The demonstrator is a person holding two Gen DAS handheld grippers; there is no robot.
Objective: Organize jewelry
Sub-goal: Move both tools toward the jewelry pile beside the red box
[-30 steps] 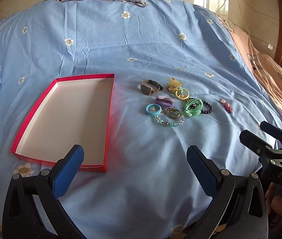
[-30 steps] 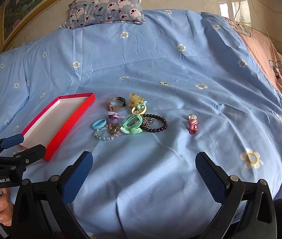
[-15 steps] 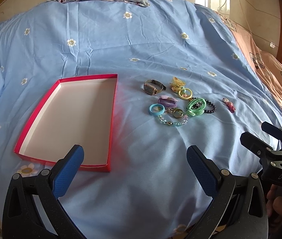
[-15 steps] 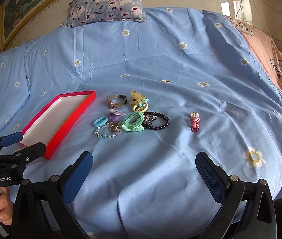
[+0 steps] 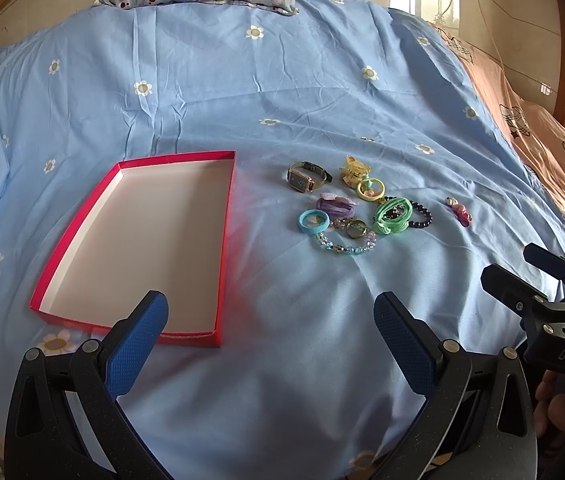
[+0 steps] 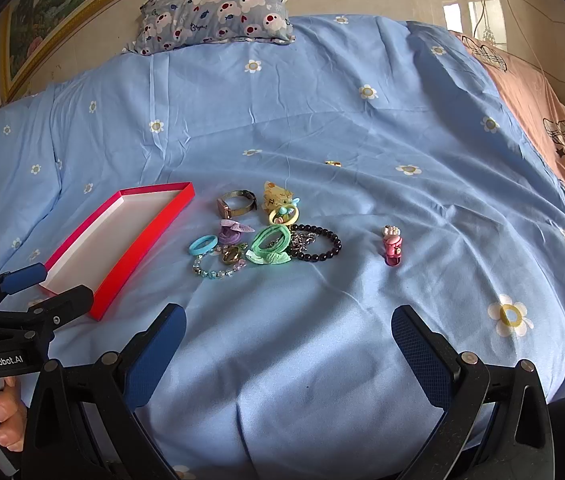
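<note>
Both my grippers, left (image 5: 270, 332) and right (image 6: 288, 340), hang wide apart, empty. The jewelry pile (image 5: 356, 210) sits just right of the empty red tray (image 5: 82, 232). It's tangled, so one grab could drag neighbors along.

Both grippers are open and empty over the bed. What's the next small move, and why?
Probably ease the right gripper forward toward the pink charm. It lies alone, apart from the tangled pile, so it is the easiest first pick. The red box is bare inside, and both sets of jaws stand wide open.
</note>
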